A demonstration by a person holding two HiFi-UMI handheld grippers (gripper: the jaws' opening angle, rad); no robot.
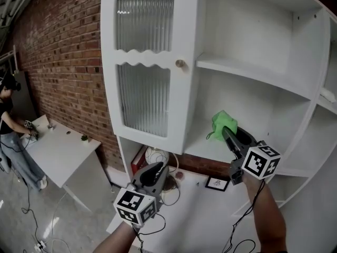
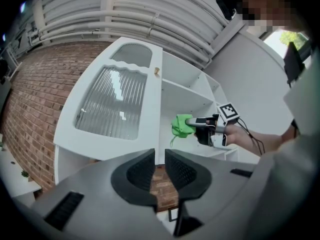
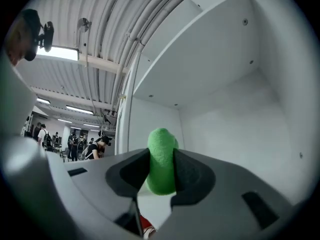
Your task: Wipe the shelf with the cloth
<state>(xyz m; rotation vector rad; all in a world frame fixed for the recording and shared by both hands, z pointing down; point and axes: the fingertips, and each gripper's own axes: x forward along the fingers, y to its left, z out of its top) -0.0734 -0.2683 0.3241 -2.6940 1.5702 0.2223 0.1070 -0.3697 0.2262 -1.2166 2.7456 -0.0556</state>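
A green cloth [image 1: 224,123] is bunched in my right gripper [image 1: 225,132], whose jaws are shut on it. It hangs just above the white cabinet's middle shelf [image 1: 202,142], near that shelf's left front corner; whether it touches the board I cannot tell. The right gripper view shows the cloth [image 3: 161,159] filling the gap between the pads, with the shelf bay's white walls behind. From the left gripper view the cloth [image 2: 182,125] and the right gripper [image 2: 196,124] show in front of the open shelves. My left gripper [image 1: 157,167] is low and left of the cabinet, jaws close together, holding nothing.
A ribbed-glass cabinet door [image 1: 145,96] with a knob [image 1: 180,64] stands left of the open bays. An upper shelf [image 1: 247,70] lies above. Below are cables, a red book [image 1: 139,159] and a small framed picture [image 1: 217,183]. A brick wall [image 1: 63,62], white table [image 1: 60,149] and a person [image 1: 10,136] lie left.
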